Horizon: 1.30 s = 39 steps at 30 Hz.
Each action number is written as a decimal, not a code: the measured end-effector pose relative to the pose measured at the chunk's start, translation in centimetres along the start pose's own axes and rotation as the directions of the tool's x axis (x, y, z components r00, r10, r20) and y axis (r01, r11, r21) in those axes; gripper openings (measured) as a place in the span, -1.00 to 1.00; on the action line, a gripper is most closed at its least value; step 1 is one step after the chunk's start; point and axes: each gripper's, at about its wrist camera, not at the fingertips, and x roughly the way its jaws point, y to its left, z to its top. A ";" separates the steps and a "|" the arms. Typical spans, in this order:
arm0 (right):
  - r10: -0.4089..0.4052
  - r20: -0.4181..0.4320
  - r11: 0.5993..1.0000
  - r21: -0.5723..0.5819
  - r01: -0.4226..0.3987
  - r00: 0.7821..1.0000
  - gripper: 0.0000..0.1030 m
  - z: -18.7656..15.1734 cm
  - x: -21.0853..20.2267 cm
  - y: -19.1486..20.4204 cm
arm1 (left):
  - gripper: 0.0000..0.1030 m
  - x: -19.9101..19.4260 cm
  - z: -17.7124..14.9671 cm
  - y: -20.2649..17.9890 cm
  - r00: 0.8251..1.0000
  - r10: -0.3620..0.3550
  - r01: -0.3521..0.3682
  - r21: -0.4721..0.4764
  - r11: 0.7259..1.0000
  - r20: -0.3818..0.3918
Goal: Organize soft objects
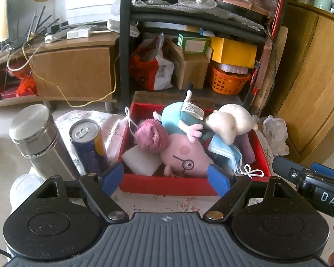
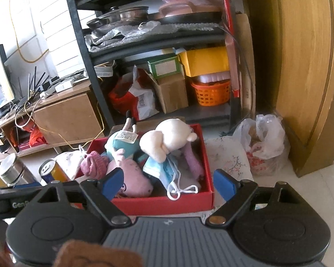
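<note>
right gripper (image 1: 309,173): "DAS" | plush pig (image 1: 184,155): tag unreadable

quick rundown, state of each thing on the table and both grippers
red box: open, full
pig plush: lying in the box
cream plush: on top of the pile
pink knit roll: in the box
blue masks: in the box, loops over the rim
can: upright, unopened
steel flask: upright, lidded
left gripper: open, empty
right gripper: open, empty
</note>
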 end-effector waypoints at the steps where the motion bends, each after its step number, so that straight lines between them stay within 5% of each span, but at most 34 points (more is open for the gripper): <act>1: 0.001 0.004 1.000 0.003 -0.001 1.000 0.17 -0.2 -0.2 0.0 | 0.57 -0.1 -0.1 0.0 1.000 0.002 -0.002 0.004 1.000 0.002; 21: -0.020 0.003 1.000 0.016 0.020 1.000 0.18 -3.4 -3.6 -0.2 | 0.63 -3.6 -3.6 -0.3 0.999 0.010 -0.011 0.027 1.000 0.048; 39: -0.043 0.028 0.999 -0.022 0.043 0.999 0.19 -3.2 -4.0 0.7 | 0.65 -2.6 -4.1 -0.5 0.999 0.029 -0.029 0.016 0.999 0.032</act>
